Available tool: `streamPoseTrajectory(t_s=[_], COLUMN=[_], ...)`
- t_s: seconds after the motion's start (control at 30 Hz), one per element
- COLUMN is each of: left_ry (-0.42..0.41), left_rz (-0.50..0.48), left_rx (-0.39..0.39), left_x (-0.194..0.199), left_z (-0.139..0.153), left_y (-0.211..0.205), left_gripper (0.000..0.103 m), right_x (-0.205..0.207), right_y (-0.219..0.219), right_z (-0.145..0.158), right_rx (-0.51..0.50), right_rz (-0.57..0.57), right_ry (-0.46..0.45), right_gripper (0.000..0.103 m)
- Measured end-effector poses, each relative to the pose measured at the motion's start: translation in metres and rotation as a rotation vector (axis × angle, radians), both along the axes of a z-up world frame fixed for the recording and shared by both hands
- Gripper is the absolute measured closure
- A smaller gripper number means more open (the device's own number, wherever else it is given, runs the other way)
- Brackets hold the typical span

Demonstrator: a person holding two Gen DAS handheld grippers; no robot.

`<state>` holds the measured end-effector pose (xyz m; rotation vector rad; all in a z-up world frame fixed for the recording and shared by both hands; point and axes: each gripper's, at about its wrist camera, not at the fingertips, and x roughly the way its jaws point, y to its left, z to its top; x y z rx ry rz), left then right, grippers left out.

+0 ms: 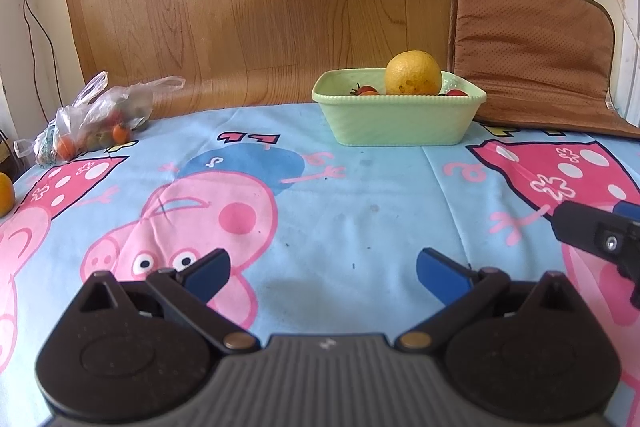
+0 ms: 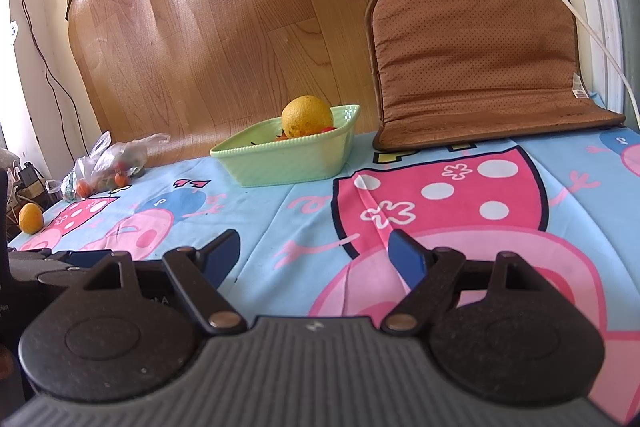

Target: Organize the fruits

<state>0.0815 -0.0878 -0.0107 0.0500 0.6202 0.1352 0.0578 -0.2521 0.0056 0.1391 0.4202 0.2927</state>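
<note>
Green ceramic forms one rectangular dish (image 1: 398, 115), set at the far side of a cartoon-printed blue cloth (image 1: 360, 195). One large yellow-orange citrus fruit (image 1: 413, 73) is seen inside it, with at least two small red fruits (image 1: 366, 90) beside it. One plastic bag (image 1: 94, 119) holding several small orange and green fruits is seen at the far left, well apart from the dish. One further orange fruit (image 2: 30, 218) lies alone near the cloth's left edge. Two grippers are shown low over the cloth: the left gripper (image 1: 322, 269) and the right gripper (image 2: 314, 253), each with blue-padded fingers spread apart and nothing held between them. One brown cushion (image 2: 476, 59) is propped against the wall.
</note>
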Motion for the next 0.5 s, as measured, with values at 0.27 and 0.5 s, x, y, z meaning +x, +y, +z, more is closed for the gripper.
streamPoseTrajectory(t_s=[0.27, 0.5], left_ry=[0.003, -0.010], left_rz=[-0.009, -0.046], left_rx=[-0.007, -0.034], left_x=[0.0013, 0.0000], left_z=[0.0005, 0.0011], left_y=[0.0001, 0.0004], left_gripper=[0.000, 0.000], right_x=[-0.0001, -0.0004], right_y=[0.0000, 0.0002], right_z=[0.0001, 0.0000], right_rx=[0.000, -0.001], right_rz=[0.000, 0.000], right_ry=[0.000, 0.001], right_gripper=[0.020, 0.020])
